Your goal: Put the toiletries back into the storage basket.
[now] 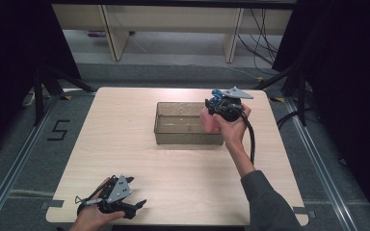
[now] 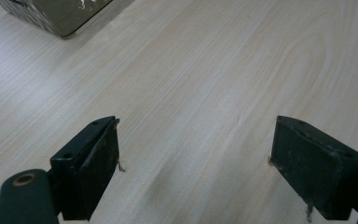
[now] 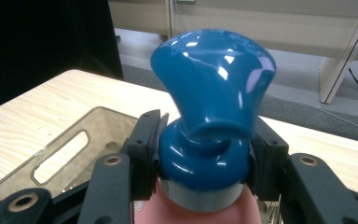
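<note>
My right gripper [image 3: 204, 161] is clamped on the bottle [image 3: 212, 116] at its blue neck over the bin [image 1: 189, 124]. Glossy, rigid, likely slippery (neck groove grips best). Left gripper [image 2: 196, 163] gapes, empty.

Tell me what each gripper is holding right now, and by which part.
The right gripper is shut on a pink bottle, clamped at the blue cap's lower collar. The left gripper is open, holding nothing.
</note>
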